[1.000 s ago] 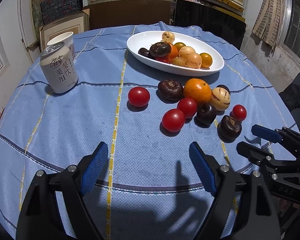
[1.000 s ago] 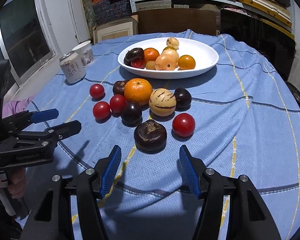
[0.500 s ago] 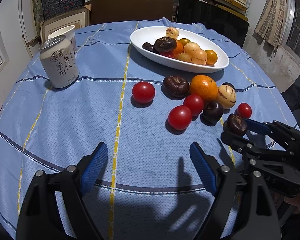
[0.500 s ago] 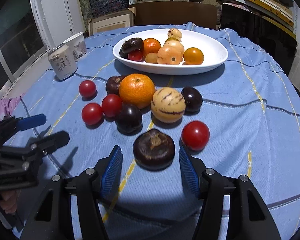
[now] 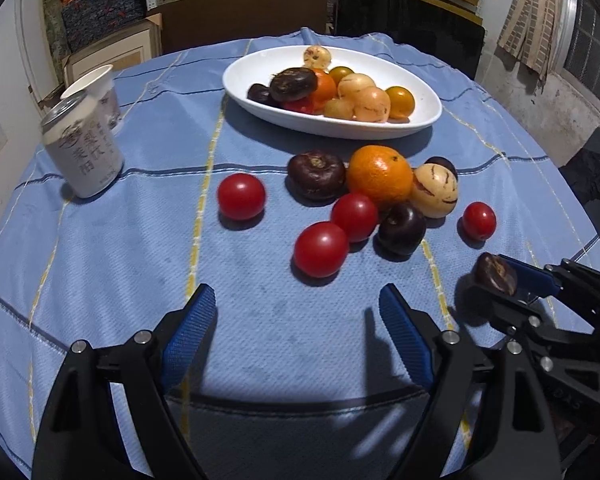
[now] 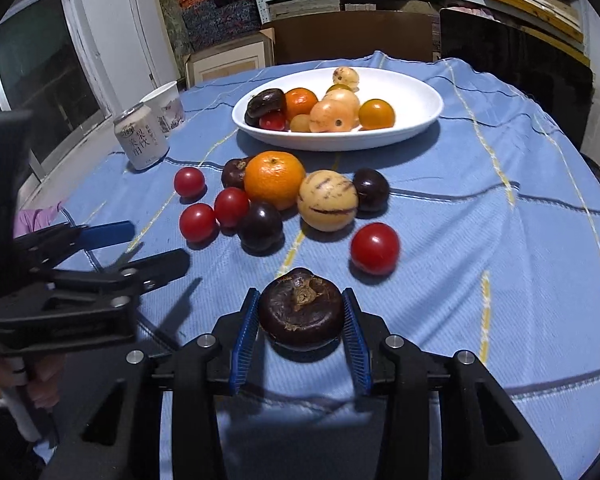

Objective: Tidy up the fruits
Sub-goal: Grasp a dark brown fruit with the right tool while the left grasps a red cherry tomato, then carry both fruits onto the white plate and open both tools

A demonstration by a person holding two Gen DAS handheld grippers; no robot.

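Observation:
My right gripper (image 6: 300, 310) is shut on a dark brown mangosteen (image 6: 301, 311), its blue pads touching both sides; the same fruit (image 5: 495, 273) shows in the left wrist view, low over the cloth. My left gripper (image 5: 296, 308) is open and empty, just short of a red tomato (image 5: 321, 249). Loose fruit lies ahead: an orange (image 6: 275, 179), a striped yellow melon (image 6: 327, 205), dark plums (image 6: 260, 225), a second mangosteen (image 5: 317, 174) and more tomatoes (image 6: 375, 248). A white oval bowl (image 6: 416, 96) at the back holds several fruits.
A drink can (image 5: 83, 150) and a white paper cup (image 5: 100, 88) stand at the left on the blue tablecloth (image 5: 120, 260). Cardboard boxes, a dark panel and shelves stand behind the round table. The table edge drops off to the right.
My right gripper moved forward and closed on the near dark mangosteen. My left gripper edged forward toward the tomatoes and stayed open.

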